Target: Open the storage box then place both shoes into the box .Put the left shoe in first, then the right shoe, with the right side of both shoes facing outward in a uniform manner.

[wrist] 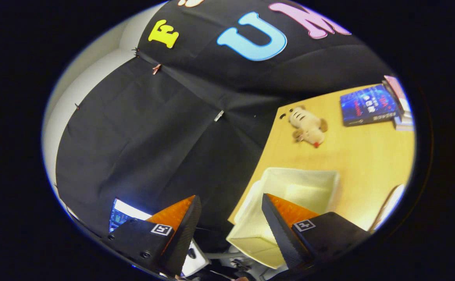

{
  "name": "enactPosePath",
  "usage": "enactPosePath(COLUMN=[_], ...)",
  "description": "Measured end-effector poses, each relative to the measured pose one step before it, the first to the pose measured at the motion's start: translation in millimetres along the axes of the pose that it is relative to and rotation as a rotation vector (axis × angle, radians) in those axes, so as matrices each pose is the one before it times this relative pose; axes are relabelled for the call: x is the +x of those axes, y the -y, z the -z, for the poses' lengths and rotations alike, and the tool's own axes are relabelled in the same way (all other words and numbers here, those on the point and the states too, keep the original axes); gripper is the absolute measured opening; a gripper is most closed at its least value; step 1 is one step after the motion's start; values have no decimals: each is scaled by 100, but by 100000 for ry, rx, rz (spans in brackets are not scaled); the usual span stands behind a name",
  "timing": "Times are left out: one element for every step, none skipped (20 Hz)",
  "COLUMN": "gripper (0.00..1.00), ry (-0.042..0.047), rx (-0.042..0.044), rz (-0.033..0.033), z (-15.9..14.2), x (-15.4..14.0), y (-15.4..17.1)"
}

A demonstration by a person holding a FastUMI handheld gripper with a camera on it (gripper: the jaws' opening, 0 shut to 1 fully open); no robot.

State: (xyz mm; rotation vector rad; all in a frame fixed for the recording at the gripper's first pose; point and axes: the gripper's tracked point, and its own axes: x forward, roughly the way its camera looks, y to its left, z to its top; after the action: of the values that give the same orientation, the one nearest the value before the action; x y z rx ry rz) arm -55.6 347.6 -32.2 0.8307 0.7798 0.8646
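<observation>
Just beyond the spread hand-held gripper (231, 212), storage box (289, 187)

You've got black cloth (141, 128) pinned across the booth wall on the left, pale wall (94, 58) behind it, and a light wooden worktop (368, 156) on the right.
</observation>
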Motion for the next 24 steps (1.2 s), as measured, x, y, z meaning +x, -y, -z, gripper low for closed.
enactPosePath(gripper=[96, 96, 97, 98, 98, 98, 98, 98, 98, 98, 98, 98, 98, 98, 98, 97, 97, 96, 94, 87, 84, 81, 79, 75], ry=[2347, 1990, 1299, 780, 579, 108, -515, -1080, -1198, -1431, -2865, -3575, -4193, -4317, -3881, -3788, -3535, -3228, -3360, -3206, -3158, -2388, -2272, -1935], rx=[-4596, -4521, -4122, -3485, -2923, -2501, -1129, 607, 740, 538, -218, -746, -1174, -908, -320, 385, 608, 136, -213, -136, 283, 1015, 1099, 951], rz=[4383, 5007, 5226, 5428, 4978, 4887, 5089, 4574, 4312, 4532, 4358, 4326, 3463, 2856, 1663, 1120, 717, 692, 769, 595, 293, -240, -196, 651], z=[-414, -491, -477, -362, -123, 139, 302, 848, 729, 821, 1225, 1500, 1778, 1682, 1362, 1150, 1335, 1142, 1139, 894, 975, 624, 556, 395], x=[-1415, -1248, -1234, -1224, -952, -1340, -1094, -1030, -469, -224, 79, 201, 20, 587, 760, 579, 626, 938, 1199, 1042, 918, 843, 973, 900], y=[1561, 1723, 1738, 1981, 2018, 2302, 2470, 2565, 2366, 2336, 2354, 2069, 1782, 1582, 1001, 532, 557, 446, 592, 425, 192, 13, 70, 204])
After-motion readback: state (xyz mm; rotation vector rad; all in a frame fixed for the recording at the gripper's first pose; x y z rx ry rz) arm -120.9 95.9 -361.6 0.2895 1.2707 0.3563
